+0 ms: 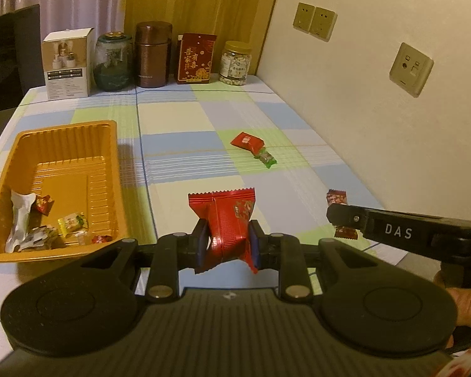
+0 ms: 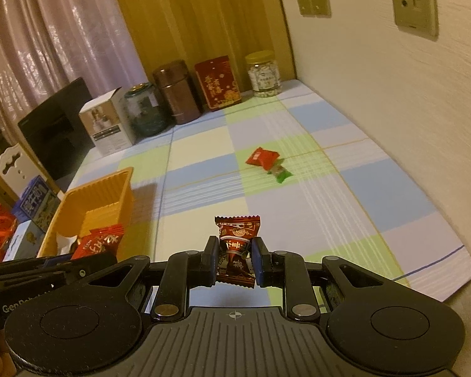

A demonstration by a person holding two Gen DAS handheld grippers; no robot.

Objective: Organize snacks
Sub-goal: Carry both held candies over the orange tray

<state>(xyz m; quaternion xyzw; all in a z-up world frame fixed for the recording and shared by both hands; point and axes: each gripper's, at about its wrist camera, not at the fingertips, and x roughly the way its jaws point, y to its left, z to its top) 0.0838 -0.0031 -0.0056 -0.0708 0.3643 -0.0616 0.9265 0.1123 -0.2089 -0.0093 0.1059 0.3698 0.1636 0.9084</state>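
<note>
My left gripper (image 1: 227,240) is shut on a bright red snack packet (image 1: 227,220), held above the checked tablecloth to the right of the orange tray (image 1: 103,157). The tray holds several wrapped sweets (image 1: 70,223) at its near end. My right gripper (image 2: 234,259) is shut on a dark red candy (image 2: 237,245), also off the table. In the left wrist view the right gripper (image 1: 337,216) shows from the side with that dark red candy (image 1: 336,197) in it. A red packet (image 1: 246,142) and a green candy (image 1: 266,158) lie together farther out on the cloth.
A white box (image 1: 66,64), a glass jar (image 1: 113,62), a brown canister (image 1: 153,55), a red bag (image 1: 195,59) and a nut jar (image 1: 235,62) line the table's far edge. A wall with sockets (image 1: 409,69) runs along the right. A dark chair (image 1: 9,53) stands at left.
</note>
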